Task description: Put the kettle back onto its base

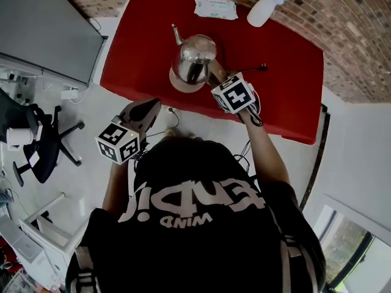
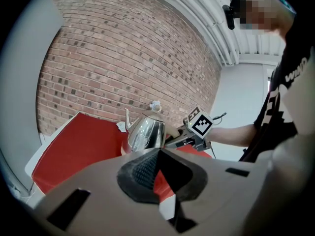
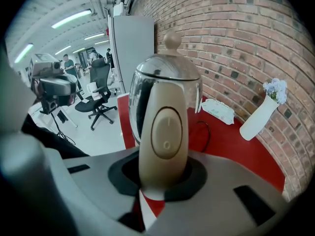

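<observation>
A shiny steel kettle [image 1: 194,58] with a beige handle [image 3: 165,132] hangs over the round beige base [image 1: 181,86] near the front edge of the red table [image 1: 287,72]. Whether it rests on the base I cannot tell. My right gripper [image 1: 215,78] is shut on the handle from the right, and in the right gripper view the handle with its switch fills the space between the jaws [image 3: 163,173]. My left gripper [image 1: 149,105] hovers off the table's front edge with its jaws together and nothing in them [image 2: 156,154]. The left gripper view shows the kettle [image 2: 145,132] ahead.
A white vase of flowers [image 1: 263,8] and a packet of wipes [image 1: 215,8] stand at the table's back by the brick wall. A black cord [image 1: 253,69] runs right of the kettle. An office chair [image 1: 43,145] and a grey panel [image 1: 43,29] are on the left.
</observation>
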A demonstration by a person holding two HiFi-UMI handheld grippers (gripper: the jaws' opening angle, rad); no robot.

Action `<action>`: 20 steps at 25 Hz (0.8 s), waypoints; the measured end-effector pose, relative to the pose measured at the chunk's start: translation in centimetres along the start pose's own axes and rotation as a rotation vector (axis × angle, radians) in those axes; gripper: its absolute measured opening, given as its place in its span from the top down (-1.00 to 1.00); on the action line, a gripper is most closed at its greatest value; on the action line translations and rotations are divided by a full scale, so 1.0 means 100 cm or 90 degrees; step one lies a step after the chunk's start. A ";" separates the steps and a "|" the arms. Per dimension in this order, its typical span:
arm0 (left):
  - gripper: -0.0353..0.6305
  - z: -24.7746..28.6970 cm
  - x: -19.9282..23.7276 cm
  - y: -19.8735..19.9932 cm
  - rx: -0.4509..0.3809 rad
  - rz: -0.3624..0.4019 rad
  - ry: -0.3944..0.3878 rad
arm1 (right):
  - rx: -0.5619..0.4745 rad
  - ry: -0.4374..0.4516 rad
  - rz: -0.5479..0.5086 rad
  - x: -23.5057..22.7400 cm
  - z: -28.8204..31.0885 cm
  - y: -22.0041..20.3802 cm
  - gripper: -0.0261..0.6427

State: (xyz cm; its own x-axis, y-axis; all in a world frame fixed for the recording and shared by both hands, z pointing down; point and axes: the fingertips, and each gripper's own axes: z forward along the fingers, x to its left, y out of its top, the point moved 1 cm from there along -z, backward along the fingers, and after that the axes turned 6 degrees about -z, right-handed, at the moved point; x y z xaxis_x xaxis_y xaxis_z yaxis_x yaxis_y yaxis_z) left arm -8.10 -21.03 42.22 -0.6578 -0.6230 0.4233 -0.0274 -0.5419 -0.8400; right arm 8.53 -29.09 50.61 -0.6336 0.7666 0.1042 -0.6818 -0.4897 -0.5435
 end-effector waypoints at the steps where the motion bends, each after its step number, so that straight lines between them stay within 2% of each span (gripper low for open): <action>1: 0.87 0.000 0.001 0.000 0.000 -0.001 0.001 | 0.001 0.001 0.000 0.001 0.003 -0.001 0.71; 20: 0.87 -0.009 0.009 -0.006 -0.004 -0.017 0.016 | 0.023 0.000 0.010 0.016 0.043 -0.022 0.71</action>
State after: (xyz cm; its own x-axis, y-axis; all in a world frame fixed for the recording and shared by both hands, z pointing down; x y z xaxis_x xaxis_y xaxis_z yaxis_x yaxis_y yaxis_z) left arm -9.40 -20.75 42.78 -0.6757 -0.5941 0.4364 -0.0499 -0.5538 -0.8312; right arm 7.47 -28.58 55.56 -0.6445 0.7585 0.0962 -0.6843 -0.5160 -0.5152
